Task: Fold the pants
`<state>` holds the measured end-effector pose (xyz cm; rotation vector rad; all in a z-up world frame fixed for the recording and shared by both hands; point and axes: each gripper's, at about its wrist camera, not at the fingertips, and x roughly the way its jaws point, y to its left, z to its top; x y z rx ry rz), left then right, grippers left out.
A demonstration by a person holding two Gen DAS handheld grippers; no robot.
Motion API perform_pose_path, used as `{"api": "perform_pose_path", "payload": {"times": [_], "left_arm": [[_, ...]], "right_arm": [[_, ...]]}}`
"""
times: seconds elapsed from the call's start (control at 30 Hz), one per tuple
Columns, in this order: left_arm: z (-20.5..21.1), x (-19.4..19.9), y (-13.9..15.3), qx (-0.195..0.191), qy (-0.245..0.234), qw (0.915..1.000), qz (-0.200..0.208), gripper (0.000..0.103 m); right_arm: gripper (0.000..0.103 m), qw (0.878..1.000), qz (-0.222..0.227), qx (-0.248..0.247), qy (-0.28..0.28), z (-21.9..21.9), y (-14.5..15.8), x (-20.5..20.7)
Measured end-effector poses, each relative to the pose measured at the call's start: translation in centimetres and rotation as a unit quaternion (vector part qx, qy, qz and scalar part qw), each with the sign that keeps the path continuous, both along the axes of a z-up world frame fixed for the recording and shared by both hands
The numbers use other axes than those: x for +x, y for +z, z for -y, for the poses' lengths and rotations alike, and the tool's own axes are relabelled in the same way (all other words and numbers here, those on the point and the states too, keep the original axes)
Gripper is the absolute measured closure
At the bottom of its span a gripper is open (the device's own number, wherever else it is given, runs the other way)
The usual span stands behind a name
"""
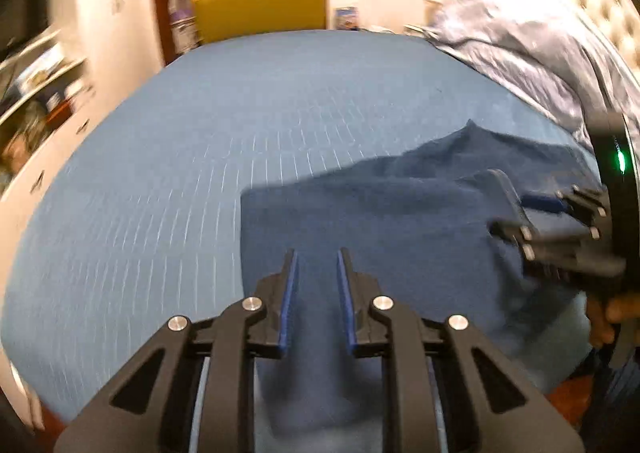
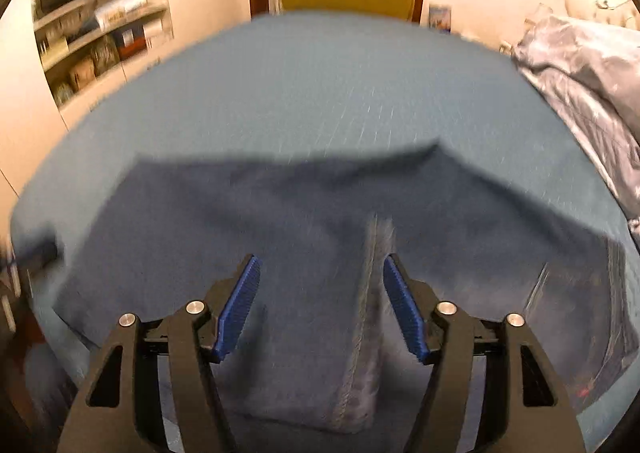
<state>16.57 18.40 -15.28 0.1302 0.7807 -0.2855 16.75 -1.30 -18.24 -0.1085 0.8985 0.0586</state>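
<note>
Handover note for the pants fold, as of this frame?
Left gripper: jaws narrowly apart, nothing between them, above the pants.
Right gripper: jaws wide open, empty, over the pants near the seam.
Pants lie on the blue bed sheet, already folded into a compact shape, released by both grippers. Grey duvet is bunched at the sheet's right side.
Left: the far edge looks uneven with a raised corner; probably another fold or some smoothing. Frames are blurred.
</note>
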Motion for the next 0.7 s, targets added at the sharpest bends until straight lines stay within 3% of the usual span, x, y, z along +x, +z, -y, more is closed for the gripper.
{"api": "perform_pose_path", "payload": {"times": [0.07, 0.13, 0.2, 0.23, 0.27, 0.37, 0.47, 0.6, 0.63, 0.7], "left_arm": [[-0.4, 3.6, -1.1, 0.003, -0.038, 0.999, -0.023, 0.083], [0.0, 6.4, -2.1, 0.024, -0.069, 0.9968, -0.031, 0.083], [0.0, 9.4, -3.1, 0.013, -0.103, 0.9927, -0.061, 0.082], [0.1, 10.3, -3.6, 0.034, -0.11, 0.9914, -0.063, 0.081], [-0.4, 11.4, -4.0, 0.066, -0.102, 0.991, -0.057, 0.081], [-3.9, 13.7, -2.9, 0.055, -0.029, 0.997, -0.045, 0.083], [-4.0, 12.1, -1.2, 0.015, -0.053, 0.9978, -0.036, 0.084], [-2.1, 6.3, -1.3, -0.045, -0.129, 0.9888, -0.06, 0.082], [-2.3, 5.1, -2.4, -0.036, -0.139, 0.9872, -0.07, 0.079], [-3.1, 4.3, -5.1, 0.023, -0.118, 0.9898, -0.077, 0.079]], "right_arm": [[0.042, 0.999, -0.035, -0.008, -0.018, 0.8, -2.4, 0.5], [0.038, 0.998, -0.038, 0.026, -0.032, 1.9, -3.0, 0.6], [0.037, 0.999, -0.041, 0.023, -0.028, 2.1, -3.2, 0.6], [0.037, 0.999, -0.042, 0.019, -0.026, 2.0, -3.2, 0.7], [0.037, 0.999, -0.043, 0.014, -0.025, 1.9, -3.3, 0.8], [0.037, 0.998, -0.047, 0.023, -0.025, 1.7, -3.2, 1.0], [0.037, 0.999, -0.042, 0.018, -0.024, 2.0, -3.4, 1.1], [0.036, 0.998, -0.044, 0.019, -0.026, 1.6, -3.1, 0.6], [0.036, 0.999, -0.044, 0.018, -0.024, 1.6, -3.1, 0.6], [0.036, 0.999, -0.043, 0.017, -0.022, 1.6, -3.0, 0.6]]}}
